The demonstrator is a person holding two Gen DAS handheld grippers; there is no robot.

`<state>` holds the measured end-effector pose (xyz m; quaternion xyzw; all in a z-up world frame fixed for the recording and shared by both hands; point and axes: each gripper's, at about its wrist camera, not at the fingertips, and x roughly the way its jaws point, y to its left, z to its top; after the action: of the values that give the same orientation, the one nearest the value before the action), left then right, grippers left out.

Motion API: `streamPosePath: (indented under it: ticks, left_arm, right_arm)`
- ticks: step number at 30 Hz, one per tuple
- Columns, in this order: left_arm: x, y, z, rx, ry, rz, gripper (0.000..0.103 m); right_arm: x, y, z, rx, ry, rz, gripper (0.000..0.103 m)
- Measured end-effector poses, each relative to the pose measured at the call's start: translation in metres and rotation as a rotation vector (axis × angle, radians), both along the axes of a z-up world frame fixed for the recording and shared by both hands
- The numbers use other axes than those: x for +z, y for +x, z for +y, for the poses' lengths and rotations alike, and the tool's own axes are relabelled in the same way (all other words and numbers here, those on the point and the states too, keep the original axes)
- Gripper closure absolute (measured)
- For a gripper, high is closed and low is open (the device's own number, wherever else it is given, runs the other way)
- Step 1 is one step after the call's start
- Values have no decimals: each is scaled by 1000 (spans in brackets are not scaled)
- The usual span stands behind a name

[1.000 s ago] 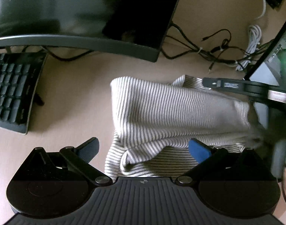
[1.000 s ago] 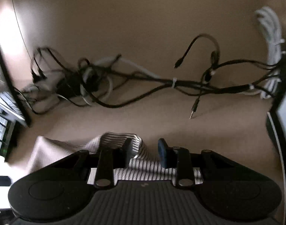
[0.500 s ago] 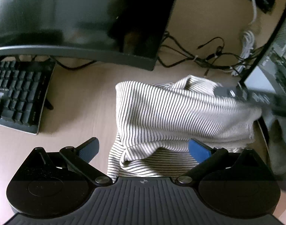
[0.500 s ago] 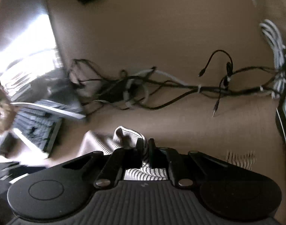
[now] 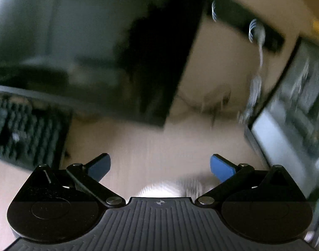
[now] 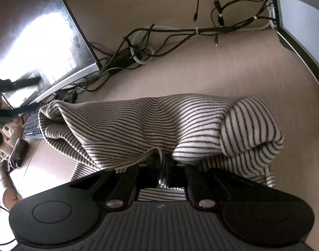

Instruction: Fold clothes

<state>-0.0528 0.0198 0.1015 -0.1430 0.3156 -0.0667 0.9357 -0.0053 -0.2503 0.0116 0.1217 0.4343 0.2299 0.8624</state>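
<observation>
Right gripper point(image 6: 164, 163) pinches the striped top point(image 6: 159, 123).
Its fingers are pressed together on a fold of cloth, the rest bunched just ahead of them on the desk point(image 6: 222, 73). Left gripper point(image 5: 159, 167) is spread wide, empty; a blurred bit of top lies behind its fingertips.

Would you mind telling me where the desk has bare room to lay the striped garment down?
Bare desk lies between the striped garment, cable tangle and computer case. It is crowded around the monitor and keyboard.
</observation>
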Motion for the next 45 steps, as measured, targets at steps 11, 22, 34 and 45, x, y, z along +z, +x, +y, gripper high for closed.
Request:
streamPosePath:
  ticks: [11,22,34,45]
  left_arm:
    - [-70,5,-40,-214,79,194,29]
    - [-102,12,4,-102,-73,268,11]
    - [-11,-4,-9,-232,-46,12,14]
    - [-86,10,-35,-314,-59,229,14]
  right_arm:
    - [7,-24,-5,-24,-29,-66,98]
    - [60,-31,-35,-116,-89,-242,65]
    - [8,-17,-30,-115,-190,-191,65]
    - [8,-28,-26,-110,-234,-216,65]
